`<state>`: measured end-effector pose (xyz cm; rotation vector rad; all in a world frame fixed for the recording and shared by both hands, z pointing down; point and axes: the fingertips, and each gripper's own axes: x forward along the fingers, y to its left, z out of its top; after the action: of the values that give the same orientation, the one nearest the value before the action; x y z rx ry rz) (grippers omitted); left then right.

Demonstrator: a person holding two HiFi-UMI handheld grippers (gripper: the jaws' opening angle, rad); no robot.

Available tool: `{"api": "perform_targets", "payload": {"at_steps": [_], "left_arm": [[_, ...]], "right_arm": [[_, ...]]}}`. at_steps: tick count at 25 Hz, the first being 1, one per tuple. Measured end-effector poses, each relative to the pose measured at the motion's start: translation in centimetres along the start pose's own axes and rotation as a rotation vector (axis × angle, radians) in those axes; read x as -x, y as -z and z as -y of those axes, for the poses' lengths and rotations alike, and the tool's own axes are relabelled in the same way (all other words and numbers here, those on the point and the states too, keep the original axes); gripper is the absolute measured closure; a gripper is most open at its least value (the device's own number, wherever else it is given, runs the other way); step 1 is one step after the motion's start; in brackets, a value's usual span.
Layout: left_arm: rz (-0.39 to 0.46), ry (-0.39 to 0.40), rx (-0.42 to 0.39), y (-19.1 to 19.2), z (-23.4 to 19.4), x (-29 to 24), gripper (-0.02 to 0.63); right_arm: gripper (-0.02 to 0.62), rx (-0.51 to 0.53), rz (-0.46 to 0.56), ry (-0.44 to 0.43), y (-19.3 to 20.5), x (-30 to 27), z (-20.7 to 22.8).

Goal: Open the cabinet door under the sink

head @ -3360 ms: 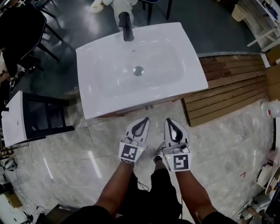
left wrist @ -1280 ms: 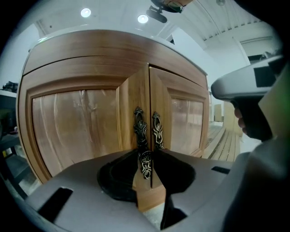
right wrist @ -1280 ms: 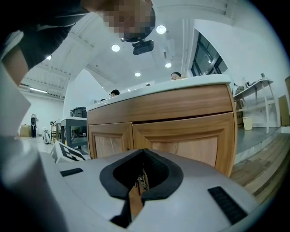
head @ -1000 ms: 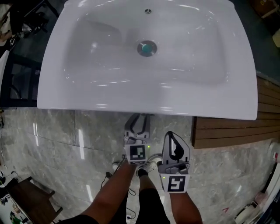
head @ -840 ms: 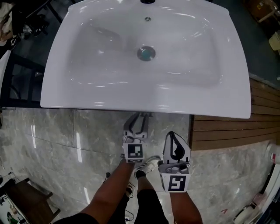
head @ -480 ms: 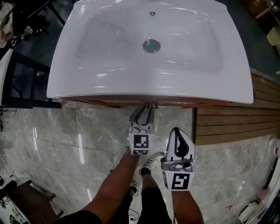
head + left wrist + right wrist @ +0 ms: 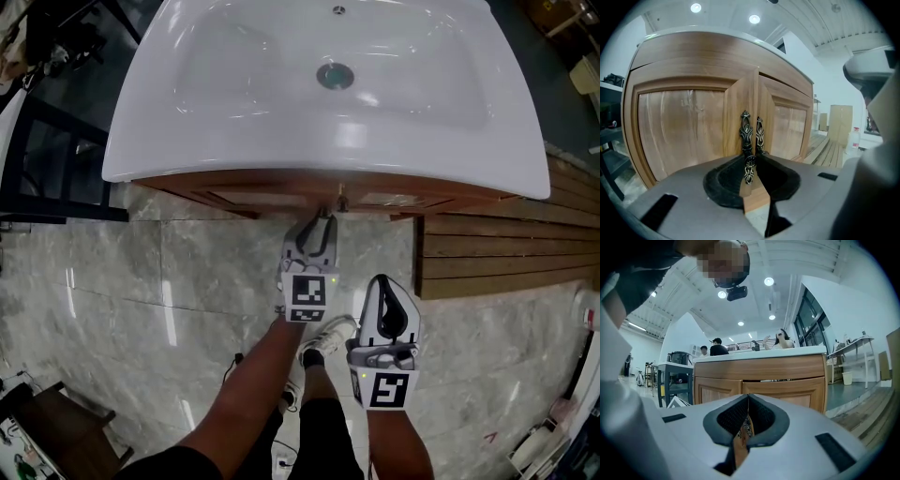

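Right gripper (image 7: 387, 289): nearest, beside the left, jaws pressed together, nothing between.
Left gripper (image 7: 322, 219): jaws just closing, clamped on the ornate handle (image 7: 746, 140) of the left cabinet door (image 7: 684, 131), wooden, beneath the white sink (image 7: 187, 141).
Left gripper view alone: twin handle (image 7: 760, 136) just beside, on the right door (image 7: 787, 126).
Head view: handles barely visible under the sink rim.
Marker cubes (image 7: 308, 295): black-and-white square patterns.
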<state>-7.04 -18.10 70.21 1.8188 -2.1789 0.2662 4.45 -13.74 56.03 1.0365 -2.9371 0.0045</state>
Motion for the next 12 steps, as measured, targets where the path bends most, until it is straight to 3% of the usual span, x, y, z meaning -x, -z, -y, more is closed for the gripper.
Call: {"api": "perform_targets", "payload": {"at_steps": [12], "left_arm": [[0.001,0.074,-0.007,1.5,0.7,4.1,0.511]], "right_arm": [[0.571,-0.011,0.011,-0.011,0.3,0.9,-1.4]]}}
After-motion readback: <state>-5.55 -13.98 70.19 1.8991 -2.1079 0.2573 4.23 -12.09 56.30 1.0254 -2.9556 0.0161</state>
